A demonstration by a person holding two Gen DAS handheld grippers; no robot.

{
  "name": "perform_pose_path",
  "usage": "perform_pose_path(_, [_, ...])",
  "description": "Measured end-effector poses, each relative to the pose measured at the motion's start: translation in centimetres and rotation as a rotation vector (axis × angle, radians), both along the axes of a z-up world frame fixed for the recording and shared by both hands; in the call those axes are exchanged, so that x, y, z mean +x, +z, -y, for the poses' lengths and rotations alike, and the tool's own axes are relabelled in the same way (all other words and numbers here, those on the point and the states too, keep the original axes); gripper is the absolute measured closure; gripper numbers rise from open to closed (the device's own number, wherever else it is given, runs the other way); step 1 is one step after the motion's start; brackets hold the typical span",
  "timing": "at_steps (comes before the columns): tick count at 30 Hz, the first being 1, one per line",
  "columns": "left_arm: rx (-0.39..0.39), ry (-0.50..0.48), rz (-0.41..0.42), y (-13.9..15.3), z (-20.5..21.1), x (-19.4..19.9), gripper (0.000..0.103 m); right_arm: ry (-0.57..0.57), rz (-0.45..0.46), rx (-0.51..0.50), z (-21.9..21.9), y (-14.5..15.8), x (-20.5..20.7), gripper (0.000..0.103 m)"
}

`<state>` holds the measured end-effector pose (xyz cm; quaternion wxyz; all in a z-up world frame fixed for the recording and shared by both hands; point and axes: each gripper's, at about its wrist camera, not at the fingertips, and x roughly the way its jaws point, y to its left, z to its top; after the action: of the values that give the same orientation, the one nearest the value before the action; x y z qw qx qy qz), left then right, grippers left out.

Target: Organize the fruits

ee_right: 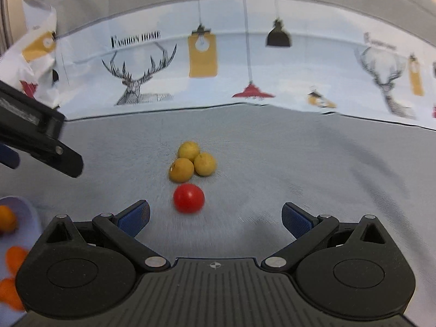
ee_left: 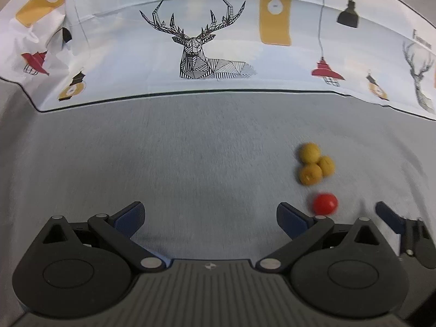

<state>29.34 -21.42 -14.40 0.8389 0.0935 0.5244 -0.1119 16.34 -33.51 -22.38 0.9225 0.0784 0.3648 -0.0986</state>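
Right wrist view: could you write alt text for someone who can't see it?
An open right gripper hovers over grey cloth, a red fruit just ahead between its fingers, with three yellow fruits clustered behind. At the left edge sit the left gripper and a white bowl of orange fruit.

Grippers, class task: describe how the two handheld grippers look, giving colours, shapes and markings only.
Both the left gripper and right gripper are matt black, with a ribbed central body, a small round crosshair mark, round side housings, silver pivot pins and blue textured fingertips.
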Motion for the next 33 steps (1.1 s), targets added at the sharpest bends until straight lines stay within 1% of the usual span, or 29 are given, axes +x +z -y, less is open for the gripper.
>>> perform_pose_path(2, [0.003, 0.0, -0.002, -0.7, 0.6, 1.1, 0.0, 0.03, 0.009, -0.001, 0.0, -1.1, 1.2, 0.012])
perform_pose_path(3, [-0.001, -0.002, -0.008, -1.0, 0.9, 1.6, 0.0, 0.041, 0.012, -0.007, -0.1, -1.4, 1.4, 0.036])
perform_pose_path(4, [-0.009, -0.007, -0.016, -1.4, 1.3, 2.0, 0.0, 0.055, 0.013, -0.016, -0.1, -1.6, 1.5, 0.056])
perform_pose_path(5, [-0.019, -0.014, -0.026, -1.8, 1.7, 2.3, 0.0, 0.053, 0.027, -0.045, -0.2, -1.6, 1.2, 0.063])
perform_pose_path(6, [-0.027, -0.022, -0.034, -2.1, 2.3, 2.5, 0.0, 0.053, 0.03, -0.049, 0.1, -1.6, 0.9, 0.071])
perform_pose_path(7, [-0.034, -0.035, -0.042, -2.4, 2.9, 2.7, 0.0, 0.033, 0.034, -0.038, 0.7, -1.6, 0.5, 0.071])
perform_pose_path(9, [-0.041, -0.075, -0.054, -3.1, 4.4, 2.7, 0.0, -0.058, 0.029, -0.04, 2.3, -1.6, -0.3, 0.071])
perform_pose_path(11, [-0.038, -0.118, -0.062, -3.9, 6.1, 2.6, 0.0, -0.128, 0.026, -0.022, 4.4, -1.9, -1.0, 0.071])
perform_pose_path(13, [-0.028, -0.151, -0.063, -4.7, 7.5, 2.5, 0.0, -0.174, 0.03, -0.022, 5.9, -2.1, -1.7, 0.071])
perform_pose_path(15, [-0.002, -0.166, -0.058, -5.7, 8.8, 2.4, 0.001, -0.194, 0.044, 0.002, 6.8, -2.5, -2.1, 0.07])
perform_pose_path(16, [0.004, -0.175, -0.057, -6.1, 9.1, 2.5, 0.011, -0.199, 0.053, 0.016, 7.1, -2.6, -2.2, 0.07])
perform_pose_path(17, [0.004, -0.184, -0.062, -6.4, 9.4, 2.5, 0.017, -0.199, 0.057, 0.012, 7.1, -2.7, -2.2, 0.07])
perform_pose_path(18, [-0.002, -0.189, -0.05, -6.3, 9.6, 2.5, 0.022, -0.194, 0.059, -0.001, 7.0, -2.8, -2.1, 0.07])
perform_pose_path(19, [-0.018, -0.21, -0.03, -6.1, 9.8, 2.4, 0.046, -0.189, 0.062, -0.015, 6.8, -2.9, -2.1, 0.07])
perform_pose_path(20, [-0.017, -0.252, -0.01, -5.7, 10.1, 2.1, 0.074, -0.184, 0.066, -0.025, 6.7, -3.0, -2.0, 0.07])
perform_pose_path(21, [-0.005, -0.276, -0.004, -5.5, 10.3, 1.9, 0.075, -0.184, 0.07, -0.026, 6.7, -2.9, -2.0, 0.07])
perform_pose_path(23, [-0.017, -0.269, -0.017, -5.2, 10.0, 1.6, 0.075, -0.189, 0.073, -0.02, 6.8, -2.9, -1.8, 0.07])
perform_pose_path(26, [-0.026, -0.253, 0.001, -4.2, 9.1, 0.6, 0.075, -0.187, 0.067, -0.015, 6.8, -2.3, -2.0, 0.07])
perform_pose_path(27, [-0.043, -0.243, -0.004, -3.6, 8.5, 0.1, 0.075, -0.188, 0.065, -0.014, 6.7, -1.9, -2.1, 0.07])
perform_pose_path(29, [-0.062, -0.234, -0.006, -2.2, 7.1, -1.6, 0.075, -0.18, 0.081, -0.009, 6.3, -0.5, -2.7, 0.07])
perform_pose_path(33, [-0.082, -0.228, -0.005, 0.8, 4.3, -6.1, 0.075, -0.133, 0.117, -0.003, 4.4, 3.0, -5.7, 0.07])
